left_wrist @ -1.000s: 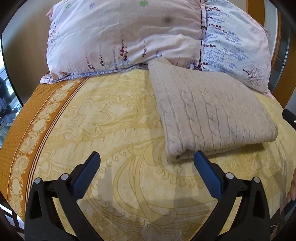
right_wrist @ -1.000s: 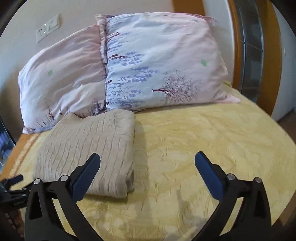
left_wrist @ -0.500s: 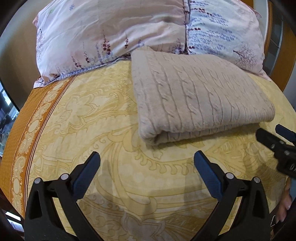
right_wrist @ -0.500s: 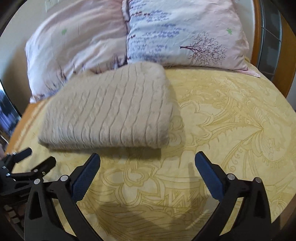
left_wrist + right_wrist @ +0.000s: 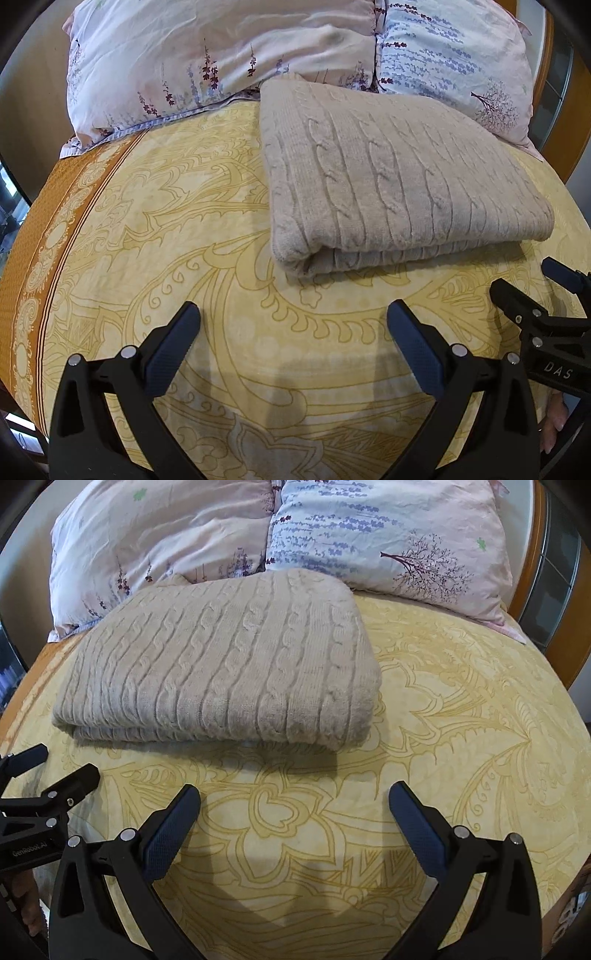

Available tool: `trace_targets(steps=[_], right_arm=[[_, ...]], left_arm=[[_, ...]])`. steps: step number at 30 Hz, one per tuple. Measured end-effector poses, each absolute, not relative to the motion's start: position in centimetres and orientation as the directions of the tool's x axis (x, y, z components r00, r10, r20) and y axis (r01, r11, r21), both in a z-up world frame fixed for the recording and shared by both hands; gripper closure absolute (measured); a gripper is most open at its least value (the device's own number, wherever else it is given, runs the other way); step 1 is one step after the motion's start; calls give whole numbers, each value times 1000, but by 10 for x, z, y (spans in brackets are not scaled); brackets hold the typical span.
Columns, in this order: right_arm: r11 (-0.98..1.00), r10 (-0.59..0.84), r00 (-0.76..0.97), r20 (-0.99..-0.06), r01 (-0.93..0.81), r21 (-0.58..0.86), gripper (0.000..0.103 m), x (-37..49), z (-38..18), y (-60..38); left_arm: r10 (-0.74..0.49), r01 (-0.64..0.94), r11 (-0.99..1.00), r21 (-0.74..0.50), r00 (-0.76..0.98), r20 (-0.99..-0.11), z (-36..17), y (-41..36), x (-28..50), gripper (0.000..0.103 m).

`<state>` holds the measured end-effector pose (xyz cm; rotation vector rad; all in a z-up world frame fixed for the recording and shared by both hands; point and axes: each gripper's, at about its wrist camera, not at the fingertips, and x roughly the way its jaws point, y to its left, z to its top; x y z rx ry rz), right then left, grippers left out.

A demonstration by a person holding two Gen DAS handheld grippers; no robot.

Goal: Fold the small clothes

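Note:
A beige cable-knit sweater lies folded in a thick rectangle on the yellow patterned bedspread, its far edge against the pillows. It also shows in the right wrist view. My left gripper is open and empty, just short of the sweater's near folded edge. My right gripper is open and empty, also short of that edge. Each gripper appears in the other's view: the right one at the right side, the left one at the left side.
Two floral pillows lean at the head of the bed. An orange border runs along the bed's left edge. A wooden bed frame curves round the right side.
Both grippers have moved forward toward the sweater, which now fills more of each view. The opposite gripper has come into each view. Both jaws stay open.

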<state>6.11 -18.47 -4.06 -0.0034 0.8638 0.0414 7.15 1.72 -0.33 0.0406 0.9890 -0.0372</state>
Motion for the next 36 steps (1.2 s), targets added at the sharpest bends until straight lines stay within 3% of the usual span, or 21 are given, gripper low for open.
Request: trace_targets(steps=[36], right_arm=[[999,39,655,-754,-44,13,1,61,-40,-186]], left_arm=[[-14,50,999,17,558,-830,-2,17,70,2]])
